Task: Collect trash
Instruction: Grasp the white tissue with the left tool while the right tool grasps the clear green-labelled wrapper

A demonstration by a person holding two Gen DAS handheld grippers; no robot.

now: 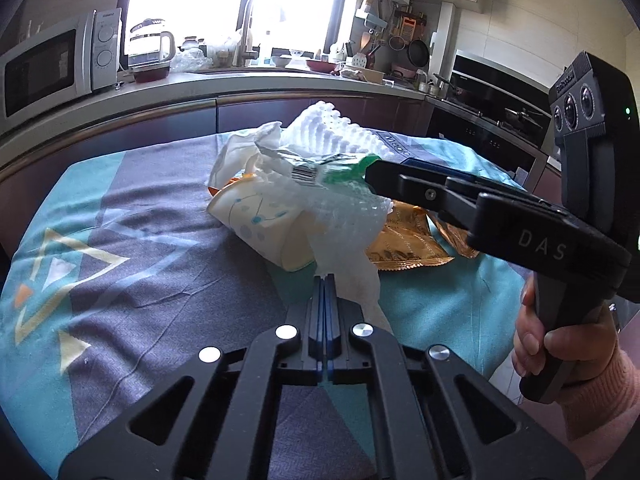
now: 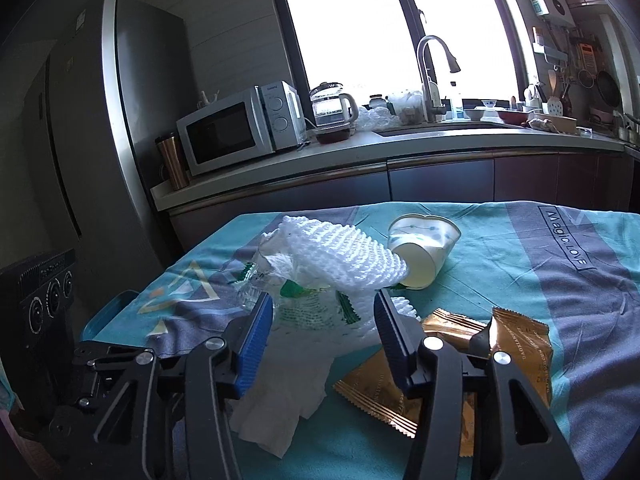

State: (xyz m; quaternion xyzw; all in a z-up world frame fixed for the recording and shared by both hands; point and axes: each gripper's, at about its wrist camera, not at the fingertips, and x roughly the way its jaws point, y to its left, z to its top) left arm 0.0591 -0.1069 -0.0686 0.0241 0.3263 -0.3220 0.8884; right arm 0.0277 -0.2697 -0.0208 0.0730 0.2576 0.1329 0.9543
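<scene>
The left gripper [image 1: 325, 280] is closed with nothing between its pads, tilted down beside a tissue [image 1: 360, 280]. The right gripper [image 2: 320, 320], marked "DAS", straddles a clear wrapper [image 2: 304, 308] mid-desk, jaws half apart, contact unclear. Gold packets [image 2: 520, 344] right; cup [image 2: 424, 244] beyond. Cloth [image 2: 580, 280] reads "Magic LOVE"

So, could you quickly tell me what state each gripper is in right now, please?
Left gripper: closed; whether it pinches the white tissue beside its tips cannot be told.
Right gripper: partly open, jaws astride the clear plastic bag, not gripping.
</scene>
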